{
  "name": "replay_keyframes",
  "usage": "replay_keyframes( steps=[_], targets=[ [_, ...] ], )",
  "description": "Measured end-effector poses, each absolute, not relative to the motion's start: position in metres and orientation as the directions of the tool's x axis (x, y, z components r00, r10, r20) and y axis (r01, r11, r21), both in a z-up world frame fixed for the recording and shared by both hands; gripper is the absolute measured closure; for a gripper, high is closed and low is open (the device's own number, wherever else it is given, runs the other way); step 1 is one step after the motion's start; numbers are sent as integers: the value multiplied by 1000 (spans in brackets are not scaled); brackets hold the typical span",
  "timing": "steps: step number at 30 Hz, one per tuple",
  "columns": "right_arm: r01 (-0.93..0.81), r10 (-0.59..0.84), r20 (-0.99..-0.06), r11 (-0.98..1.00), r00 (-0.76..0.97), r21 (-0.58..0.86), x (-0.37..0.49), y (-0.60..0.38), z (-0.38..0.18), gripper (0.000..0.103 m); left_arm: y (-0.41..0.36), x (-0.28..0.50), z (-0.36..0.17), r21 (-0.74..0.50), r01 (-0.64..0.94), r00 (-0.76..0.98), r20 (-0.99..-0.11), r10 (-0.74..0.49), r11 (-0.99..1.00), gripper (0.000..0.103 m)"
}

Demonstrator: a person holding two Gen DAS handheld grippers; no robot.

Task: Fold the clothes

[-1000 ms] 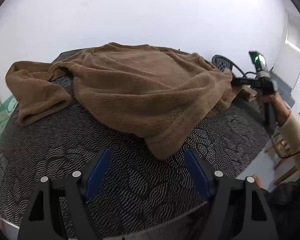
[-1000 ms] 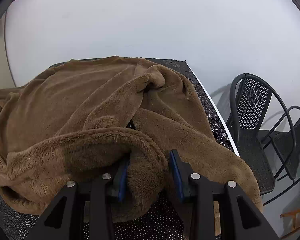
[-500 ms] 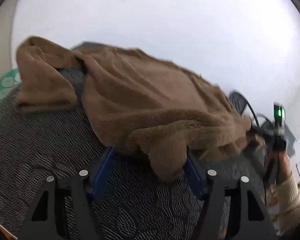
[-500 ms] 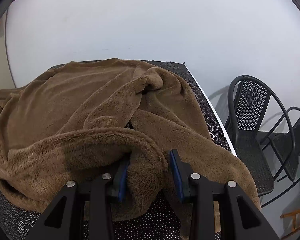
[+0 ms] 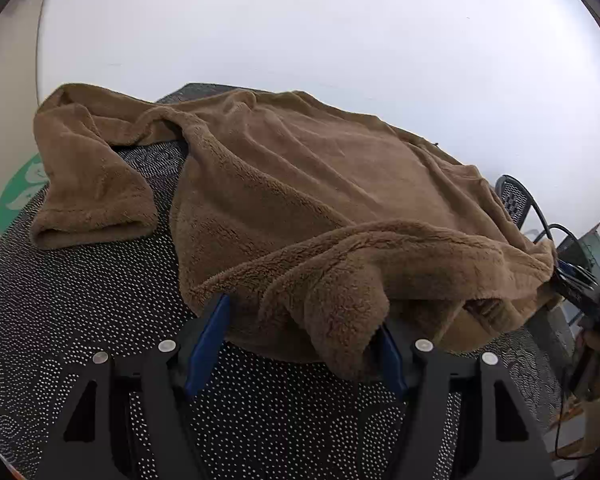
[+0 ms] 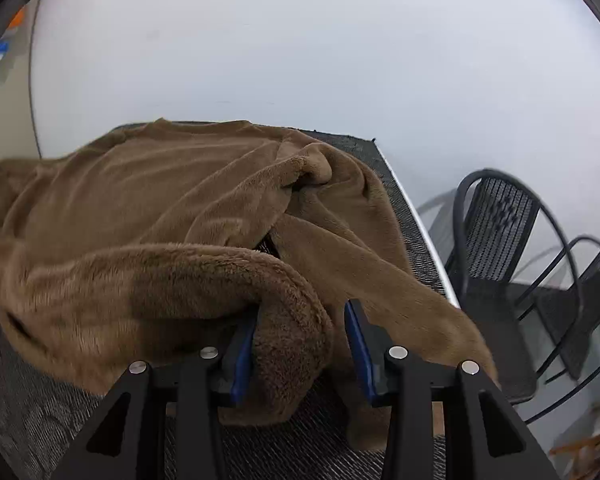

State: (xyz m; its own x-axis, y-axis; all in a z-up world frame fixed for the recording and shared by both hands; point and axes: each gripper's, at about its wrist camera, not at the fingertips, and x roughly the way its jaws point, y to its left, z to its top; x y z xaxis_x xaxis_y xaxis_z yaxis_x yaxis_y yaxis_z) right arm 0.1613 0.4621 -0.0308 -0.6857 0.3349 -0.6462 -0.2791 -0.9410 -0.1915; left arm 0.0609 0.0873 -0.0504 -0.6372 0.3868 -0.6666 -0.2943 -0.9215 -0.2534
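Left wrist view first: your table is a dark mat speckled with white dots, and the fuzzy brown sweater is sprawled over most of it. One sleeve flops out to the left with the cuff lying flat. A green sign peeks past the table edge. Your left gripper tilts down at the near hem; a bunched fold sits between the blue pads, which stand wide on either side, so nothing's pinched there. Far right, your right gripper is at the sweater's other corner.

Right wrist view: same plush fleece, rumpled into thick rolls. Two black mesh chairs sit off the table's right edge. The right gripper angles down too, jaws opening, a fat roll of hem between them but clear of the right pad.
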Motion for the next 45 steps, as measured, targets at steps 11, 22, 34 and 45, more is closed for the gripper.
replay_keyframes(
  steps=[11, 22, 34, 45],
  targets=[
    [-185, 518, -508, -802, -688, -568, 202, 405, -50, 28, 86, 56, -46, -278, -248, -661, -651, 372, -928, 33],
    [-157, 639, -406, -639, -653, -753, 185, 382, -74, 64, 85, 58, -51, -273, -258, -640, -670, 376, -927, 33],
    [-281, 450, -586, -889, -674, -361, 173, 442, -34, 81, 89, 84, -61, -165, -289, -657, -682, 321, -943, 28],
    [-301, 432, -571, -900, -698, -314, 174, 436, -29, 81, 95, 81, -54, -168, -306, -681, -649, 339, -937, 90]
  ],
)
